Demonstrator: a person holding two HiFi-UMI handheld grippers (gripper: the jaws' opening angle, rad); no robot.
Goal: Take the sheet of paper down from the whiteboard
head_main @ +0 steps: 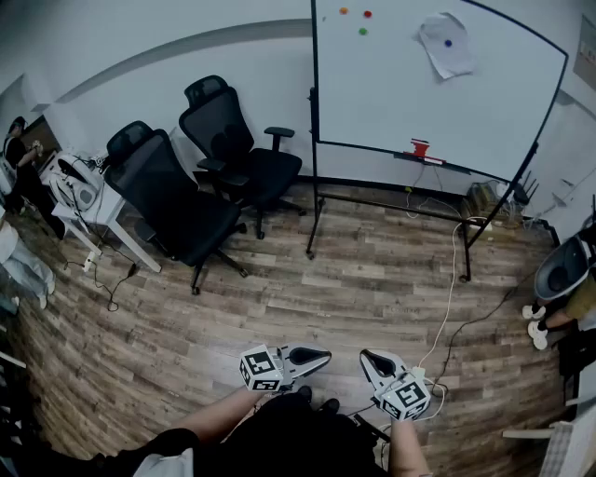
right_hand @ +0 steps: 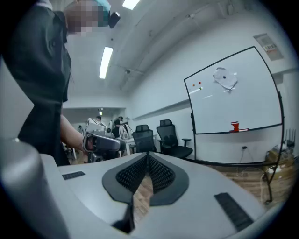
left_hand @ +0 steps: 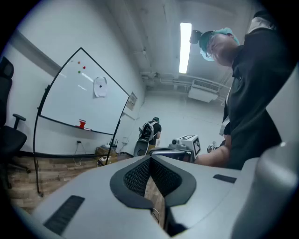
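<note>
At the left of the head view stand two black office chairs, one nearer (head_main: 172, 200) and one behind it (head_main: 233, 140), on the wood floor (head_main: 279, 307). To their right is one whiteboard (head_main: 410, 102) on a black stand. Three small magnets (head_main: 363, 14), orange, red and green, sit in its upper left corner, and a single red object (head_main: 420, 148) rests on its tray. The one sheet of paper (head_main: 447, 44) hangs on the board's upper right, crumpled, with its long axis running up and down the board and tilted a little; one blue magnet (head_main: 448, 43) sits on its middle. Low in the view, close to the person's body and well apart from the board, the left claw (head_main: 326, 356) has its jaws pressed together with nothing between them. Just beside it, the right claw (head_main: 366, 355) is likewise closed and empty, and the two tips face each other.
</note>
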